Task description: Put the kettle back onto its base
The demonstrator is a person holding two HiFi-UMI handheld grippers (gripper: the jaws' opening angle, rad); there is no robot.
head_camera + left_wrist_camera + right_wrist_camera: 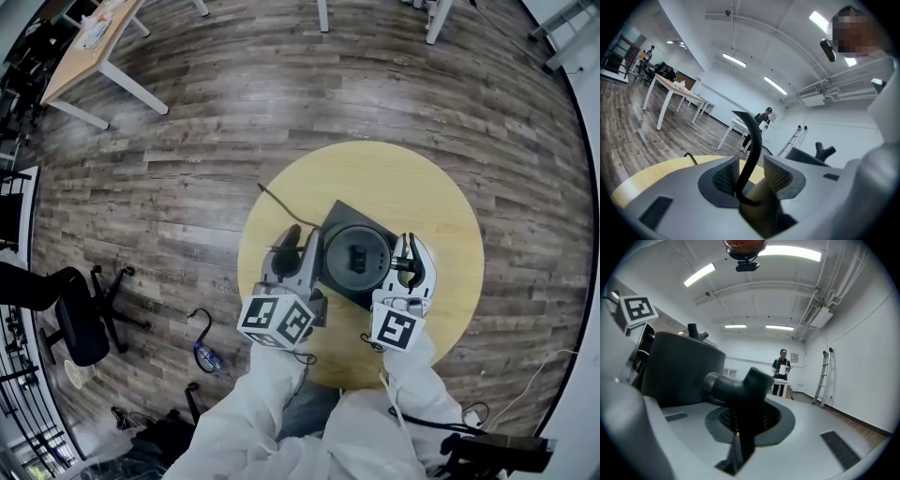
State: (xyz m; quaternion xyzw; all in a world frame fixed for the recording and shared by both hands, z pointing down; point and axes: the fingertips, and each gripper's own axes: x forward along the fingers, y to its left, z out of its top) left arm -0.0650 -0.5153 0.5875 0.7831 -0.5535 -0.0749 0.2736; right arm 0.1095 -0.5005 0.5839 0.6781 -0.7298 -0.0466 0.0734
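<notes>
My kettle (356, 258) is dark and round. It stands upright over its base (349, 212), a flat dark square near the middle of the round yellow counter (441, 206). I cannot tell if it rests on the base or hangs just above it. Its thin curved spout (752, 140) rises between the pads of my left tool (751, 172), which do not press it. Its black handle (740, 390) sticks out on the opposite side, clamped in my right tool (747, 420).
</notes>
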